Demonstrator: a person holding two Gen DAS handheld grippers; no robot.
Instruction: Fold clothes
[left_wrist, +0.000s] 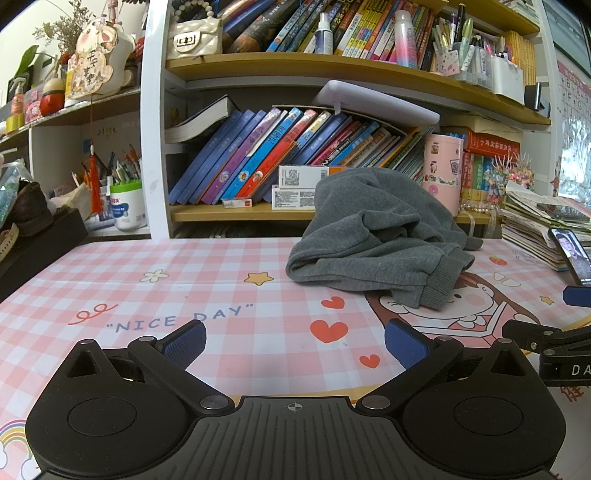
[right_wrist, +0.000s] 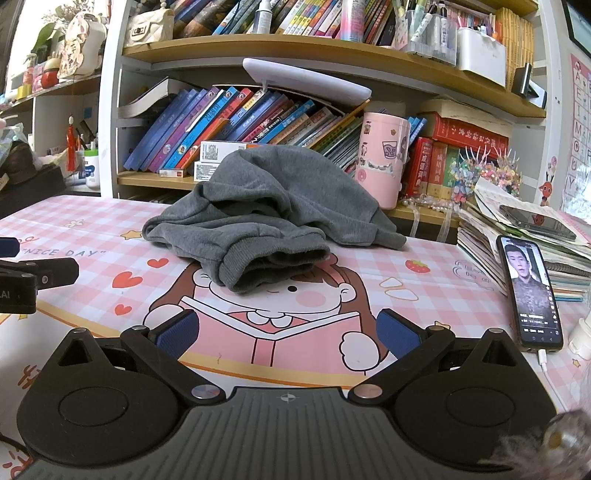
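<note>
A crumpled grey sweatshirt (left_wrist: 373, 236) lies in a heap on the pink checked table cover (left_wrist: 184, 280), toward the back. It also shows in the right wrist view (right_wrist: 273, 214), with a ribbed cuff hanging toward me. My left gripper (left_wrist: 295, 343) is open and empty, low over the table in front and left of the garment. My right gripper (right_wrist: 288, 332) is open and empty, directly in front of the garment, apart from it. The right gripper's side shows at the right edge of the left wrist view (left_wrist: 554, 343).
A bookshelf (left_wrist: 332, 66) full of books stands behind the table. A pink cup (right_wrist: 382, 162) stands behind the garment. A stack of papers (right_wrist: 524, 236) and a lit phone (right_wrist: 530, 291) with a cable lie at the right. A black box (left_wrist: 37, 251) sits at the left.
</note>
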